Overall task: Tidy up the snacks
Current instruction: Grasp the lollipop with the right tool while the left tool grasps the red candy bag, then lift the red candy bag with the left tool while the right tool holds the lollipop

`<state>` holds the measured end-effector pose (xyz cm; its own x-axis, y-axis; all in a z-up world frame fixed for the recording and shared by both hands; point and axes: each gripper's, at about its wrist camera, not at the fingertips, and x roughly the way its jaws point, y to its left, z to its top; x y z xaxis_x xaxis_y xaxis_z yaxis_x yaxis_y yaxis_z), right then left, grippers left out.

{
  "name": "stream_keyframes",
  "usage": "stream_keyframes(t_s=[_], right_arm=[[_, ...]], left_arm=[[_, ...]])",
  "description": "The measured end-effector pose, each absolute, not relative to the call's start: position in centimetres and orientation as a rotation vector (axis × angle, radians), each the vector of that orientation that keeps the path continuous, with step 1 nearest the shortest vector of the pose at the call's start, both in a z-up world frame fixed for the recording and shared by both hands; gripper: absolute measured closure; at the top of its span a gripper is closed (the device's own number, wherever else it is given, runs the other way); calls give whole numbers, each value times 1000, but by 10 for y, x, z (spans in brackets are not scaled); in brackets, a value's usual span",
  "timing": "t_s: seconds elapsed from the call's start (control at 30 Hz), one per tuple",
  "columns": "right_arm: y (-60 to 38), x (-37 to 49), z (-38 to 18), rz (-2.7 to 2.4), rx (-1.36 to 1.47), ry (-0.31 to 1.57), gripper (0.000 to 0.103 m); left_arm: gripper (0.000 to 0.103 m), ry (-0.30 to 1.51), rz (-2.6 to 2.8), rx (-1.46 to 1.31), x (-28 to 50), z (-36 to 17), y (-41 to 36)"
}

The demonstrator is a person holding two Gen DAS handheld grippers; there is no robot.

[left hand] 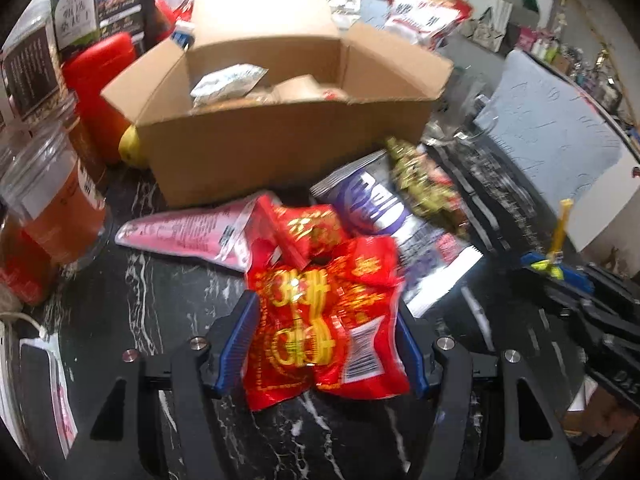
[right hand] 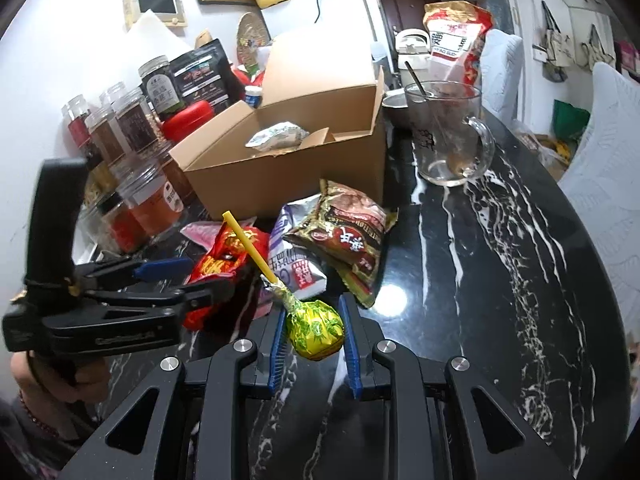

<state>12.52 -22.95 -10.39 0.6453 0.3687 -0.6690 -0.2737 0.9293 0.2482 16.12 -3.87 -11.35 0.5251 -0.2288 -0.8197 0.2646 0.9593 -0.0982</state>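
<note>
My left gripper [left hand: 326, 332] is shut on a red and gold snack packet [left hand: 320, 320], held just above the black marble table; the packet also shows in the right wrist view [right hand: 224, 256]. My right gripper [right hand: 314, 328] is shut on a lollipop in a yellow-green wrapper [right hand: 316, 328] with a yellow stick. An open cardboard box [left hand: 280, 136] stands behind, with a silver packet [left hand: 228, 80] inside. Loose on the table before the box lie a pink packet [left hand: 188, 236], a purple and silver packet [left hand: 380, 208] and a brown packet [right hand: 348, 236].
Several spice jars [right hand: 132, 184] and a red container [left hand: 100, 76] crowd the left side of the table. A glass mug with a spoon [right hand: 448, 132] stands right of the box. A tall red and white bag [right hand: 456, 32] stands behind it. Chairs with pale covers [right hand: 600, 168] are at the right.
</note>
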Motion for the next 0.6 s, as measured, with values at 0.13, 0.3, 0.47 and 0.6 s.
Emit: stream_keyframes(t_s=[0.13,0.3,0.47,0.6], right_arm=[[-230,127,-108,372,138,800,78],[-229,129,-112,386,152,813,78],[-226,132,-114,392,158,821,78],[-225,134,-116,394,161,831,78]], left_arm=[[40,1006,-256,65,166,-129,-36],[40,998,-237,64,168,-137,-27],[40,965,-248,46,168,-138,-21],[57,931,-260,12,164,-137,-10]])
